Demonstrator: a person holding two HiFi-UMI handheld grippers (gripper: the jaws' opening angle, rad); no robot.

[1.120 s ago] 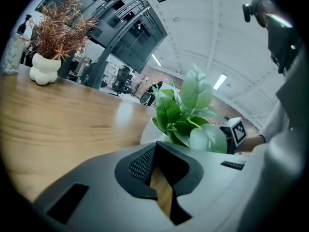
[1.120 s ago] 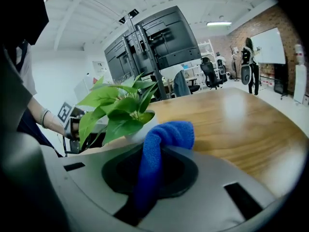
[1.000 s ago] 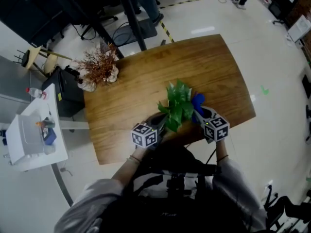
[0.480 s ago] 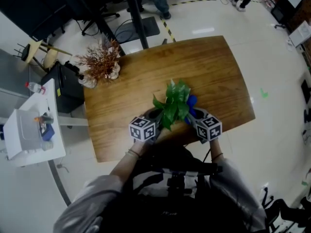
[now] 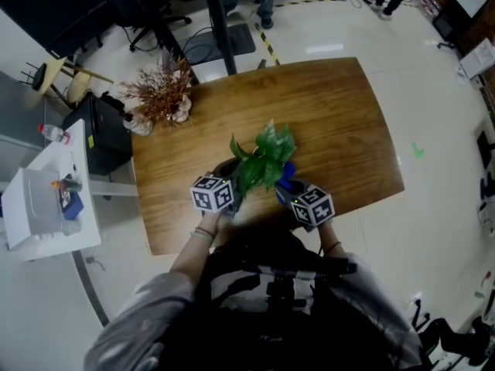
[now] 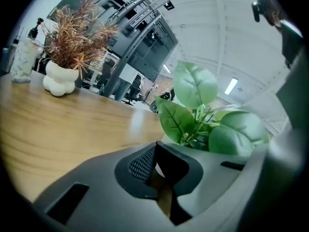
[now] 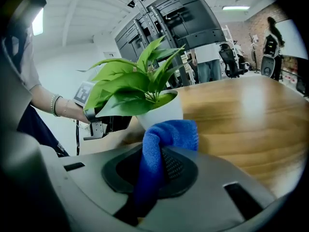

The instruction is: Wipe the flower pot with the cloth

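Right gripper view, centre: pinching cloth in right gripper by flower pot, clamping its rim with left gripper; probably needing firmer pressing against pot wall next.

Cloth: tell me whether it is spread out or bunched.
Bunched. The blue cloth is a folded wad clamped in the right gripper, its rounded top close to the pot.

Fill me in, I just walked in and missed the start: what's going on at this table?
A person works with tongs in each hand at a wooden table. The left tongs appear closed on the rim of the white flower pot, steadying it. The right tongs clamp a blue cloth, bunched right by the pot's side, apparently mid-wipe.
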